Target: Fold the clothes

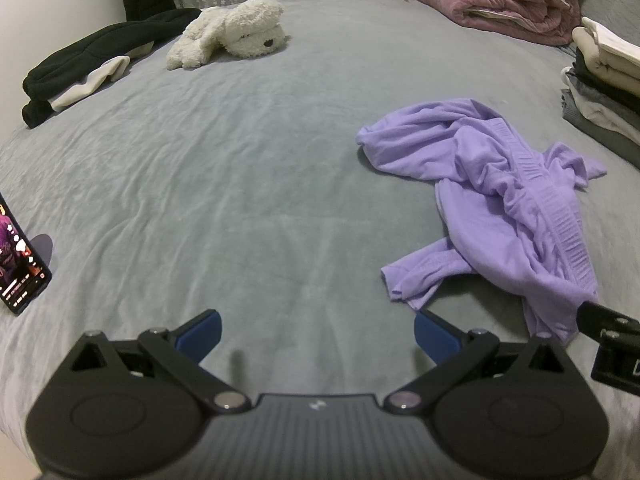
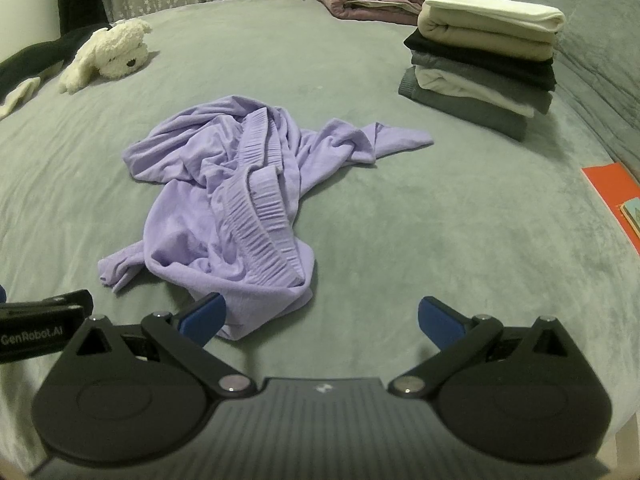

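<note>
While both sets of jaws stood apart and empty, the crumpled purple garment (image 2: 224,196) lay just ahead of the right gripper (image 2: 320,318), right of the left gripper (image 1: 318,336), likely awaiting spreading before folding.

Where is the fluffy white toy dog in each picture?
Left wrist view: the white toy dog lies at the top, left of centre, on the grey bed.
Right wrist view: the white toy dog lies at the upper left, far side of the bed.
Shared landmark: the crumpled purple garment, at the right in the left wrist view, centre-left in the right wrist view.
</note>
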The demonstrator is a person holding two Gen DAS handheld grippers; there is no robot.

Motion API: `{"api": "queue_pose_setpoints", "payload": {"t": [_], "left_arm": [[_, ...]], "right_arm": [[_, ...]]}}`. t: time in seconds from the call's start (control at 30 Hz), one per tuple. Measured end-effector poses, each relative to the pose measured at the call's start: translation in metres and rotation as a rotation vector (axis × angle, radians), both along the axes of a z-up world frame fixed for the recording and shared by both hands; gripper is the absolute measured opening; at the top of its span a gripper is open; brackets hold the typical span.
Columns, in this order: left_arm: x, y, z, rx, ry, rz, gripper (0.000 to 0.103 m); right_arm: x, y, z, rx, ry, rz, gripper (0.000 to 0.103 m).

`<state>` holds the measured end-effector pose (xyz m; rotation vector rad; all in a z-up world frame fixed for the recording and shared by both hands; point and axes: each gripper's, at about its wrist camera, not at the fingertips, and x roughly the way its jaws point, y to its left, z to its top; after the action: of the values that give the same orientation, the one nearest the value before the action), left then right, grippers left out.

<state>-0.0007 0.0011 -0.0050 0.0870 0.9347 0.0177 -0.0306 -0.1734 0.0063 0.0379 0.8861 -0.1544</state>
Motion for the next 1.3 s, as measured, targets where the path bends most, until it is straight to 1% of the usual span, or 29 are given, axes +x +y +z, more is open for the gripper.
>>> {"api": "queue_pose_setpoints", "payload": {"t": [0.3,0.43,0.67,0.77,0.83,1.1,1.23,1.3], "left_arm": [[0.002,0.000,0.001,-0.008,0.001,0.010,0.103],[0.008,0.000,0.001,-0.015,0.005,0.027,0.103],[0.025,-0.007,0.016,0.001,-0.025,0.022,0.103],[0.038,-0.010,0.018,0.003,-0.016,0.021,0.103],[0.047,-0.013,0.016,0.015,-0.013,0.020,0.103],[0.076,-0.019,-0.009,0.048,-0.003,0.015,0.103],[0.087,-0.019,-0.021,0.066,0.024,0.017,0.103],[0.088,-0.017,-0.025,0.051,0.017,0.019,0.103]], "right_arm": [[0.002,-0.002,0.001,0.002,0.000,-0.014,0.103],[0.007,-0.002,0.005,0.001,-0.021,-0.020,0.103],[0.032,-0.012,0.009,-0.003,-0.039,-0.005,0.103],[0.047,-0.018,0.009,0.002,-0.039,0.012,0.103],[0.057,-0.021,0.007,0.007,-0.038,0.031,0.103],[0.085,-0.022,-0.004,0.058,-0.040,0.120,0.103],[0.093,-0.019,-0.011,0.097,-0.017,0.157,0.103],[0.097,-0.019,-0.016,0.115,0.005,0.164,0.103]]}}
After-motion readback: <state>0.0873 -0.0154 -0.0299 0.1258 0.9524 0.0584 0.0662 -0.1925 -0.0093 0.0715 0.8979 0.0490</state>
